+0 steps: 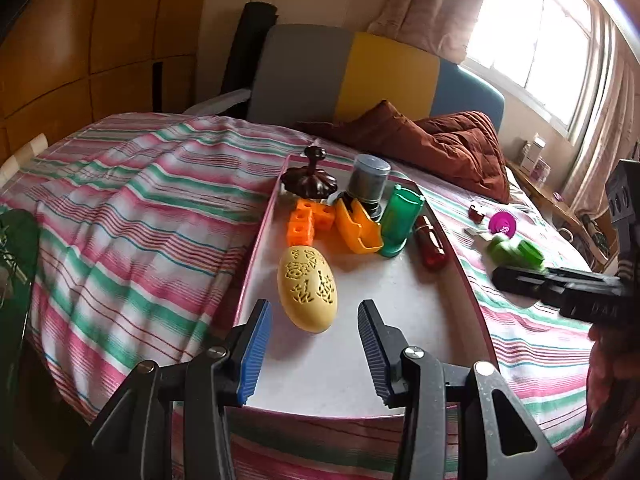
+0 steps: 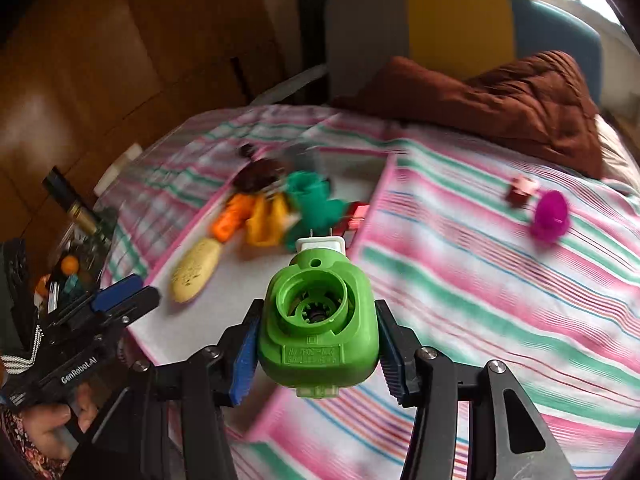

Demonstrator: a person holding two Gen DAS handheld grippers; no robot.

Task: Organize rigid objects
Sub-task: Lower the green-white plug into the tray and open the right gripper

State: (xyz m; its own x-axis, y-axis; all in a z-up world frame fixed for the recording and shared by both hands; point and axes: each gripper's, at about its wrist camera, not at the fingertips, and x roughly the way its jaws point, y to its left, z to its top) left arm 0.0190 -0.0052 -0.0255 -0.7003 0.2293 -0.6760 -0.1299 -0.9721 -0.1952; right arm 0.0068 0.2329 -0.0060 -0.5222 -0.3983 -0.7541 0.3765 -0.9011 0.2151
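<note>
A white tray (image 1: 420, 312) with a pink rim lies on the striped bed. On it lie a yellow carved egg (image 1: 307, 289), orange blocks (image 1: 307, 222), an orange holder (image 1: 357, 226), a green cup (image 1: 400, 220), a grey cylinder (image 1: 369, 180), a dark brown lid (image 1: 309, 182) and a red piece (image 1: 430, 246). My left gripper (image 1: 314, 354) is open just in front of the egg. My right gripper (image 2: 318, 350) is shut on a green plastic part (image 2: 318, 322) with a white plug end, held above the bedspread beside the tray (image 2: 240, 276). The green part also shows in the left wrist view (image 1: 516, 252).
A magenta piece (image 1: 503, 225) and a small red piece (image 1: 476, 213) lie on the striped bedspread (image 1: 132, 216) right of the tray. A brown quilt (image 1: 448, 144) sits by the headboard. A wooden wardrobe stands left; a windowsill with jars is at the far right.
</note>
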